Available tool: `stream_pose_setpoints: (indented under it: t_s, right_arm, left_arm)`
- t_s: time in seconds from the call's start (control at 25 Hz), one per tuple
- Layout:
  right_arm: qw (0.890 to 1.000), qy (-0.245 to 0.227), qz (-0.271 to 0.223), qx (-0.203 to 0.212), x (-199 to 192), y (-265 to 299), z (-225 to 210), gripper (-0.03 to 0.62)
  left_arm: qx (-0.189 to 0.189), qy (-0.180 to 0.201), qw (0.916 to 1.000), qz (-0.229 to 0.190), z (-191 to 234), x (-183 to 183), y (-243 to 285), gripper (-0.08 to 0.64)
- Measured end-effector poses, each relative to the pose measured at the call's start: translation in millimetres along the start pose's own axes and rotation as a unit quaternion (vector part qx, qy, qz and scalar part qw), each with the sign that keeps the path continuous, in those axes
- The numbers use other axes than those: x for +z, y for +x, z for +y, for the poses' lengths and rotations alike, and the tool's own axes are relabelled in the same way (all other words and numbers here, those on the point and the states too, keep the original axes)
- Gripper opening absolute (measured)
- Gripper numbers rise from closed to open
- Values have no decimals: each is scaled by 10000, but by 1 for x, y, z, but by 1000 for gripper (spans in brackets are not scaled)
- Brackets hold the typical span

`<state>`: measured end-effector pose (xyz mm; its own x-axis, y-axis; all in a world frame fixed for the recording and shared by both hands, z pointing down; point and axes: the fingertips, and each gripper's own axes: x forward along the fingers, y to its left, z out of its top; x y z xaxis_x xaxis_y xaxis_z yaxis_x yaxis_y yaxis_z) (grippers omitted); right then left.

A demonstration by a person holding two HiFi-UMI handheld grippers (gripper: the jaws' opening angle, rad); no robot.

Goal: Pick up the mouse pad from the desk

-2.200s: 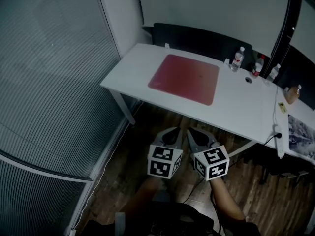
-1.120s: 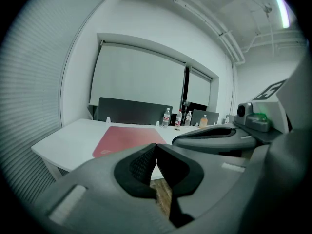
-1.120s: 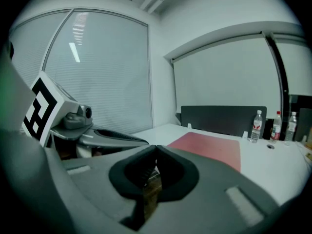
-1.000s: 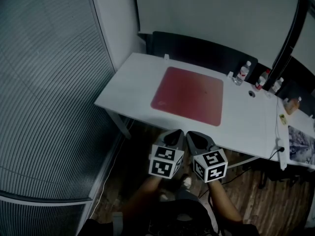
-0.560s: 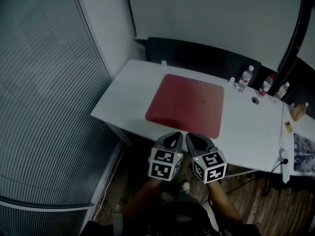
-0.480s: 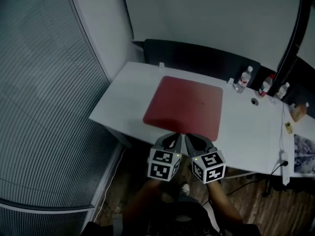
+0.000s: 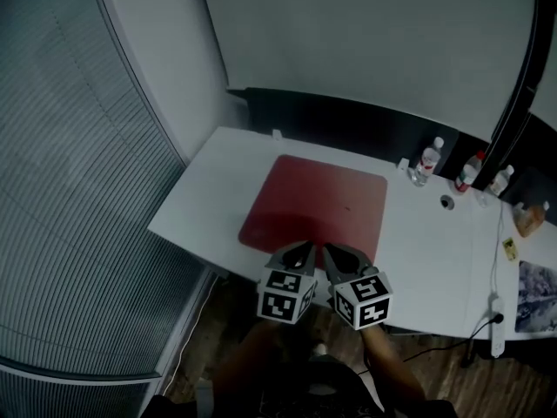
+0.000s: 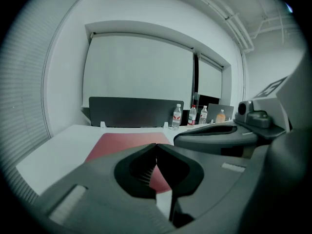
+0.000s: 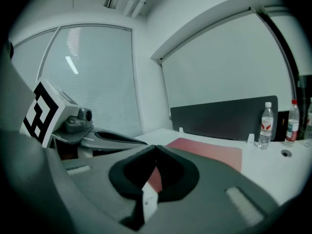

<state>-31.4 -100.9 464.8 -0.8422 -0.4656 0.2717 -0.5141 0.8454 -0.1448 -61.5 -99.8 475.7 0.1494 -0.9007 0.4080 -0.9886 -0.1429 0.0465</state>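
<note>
A red mouse pad [image 7: 315, 203] lies flat in the middle of the white desk [image 7: 200, 203]; it also shows ahead as the pad [image 8: 126, 143] in the left gripper view and the pad [image 9: 209, 151] in the right gripper view. My left gripper [image 7: 298, 248] and right gripper [image 7: 335, 250] hang side by side over the desk's near edge, just short of the pad's front edge. Both are shut with nothing between the jaws. Neither touches the pad.
Three water bottles [image 7: 425, 160] stand at the desk's back right by a dark partition panel [image 7: 348, 124]. A power strip [image 7: 496, 331] and papers lie far right. A blind-covered glass wall [image 7: 78, 198] runs along the left. Wood floor lies below.
Both grippers have come forward together from over the floor to the desk's near edge. The desk and pad now sit closer and lower in the head view.
</note>
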Motion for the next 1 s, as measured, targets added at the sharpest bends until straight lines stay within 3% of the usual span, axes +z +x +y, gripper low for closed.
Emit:
stream_pose_setpoints:
  t_s: [0.44, 1.0]
  right_arm:
    - [9999, 152, -14, -37, 2, 11, -38, 2]
    - [9968, 372, 173, -690, -6, 71, -86, 2]
  left_arm:
    - [92, 68, 9998, 151, 10, 5, 29, 6]
    - [-280, 13, 9990, 357, 93, 2, 91, 6]
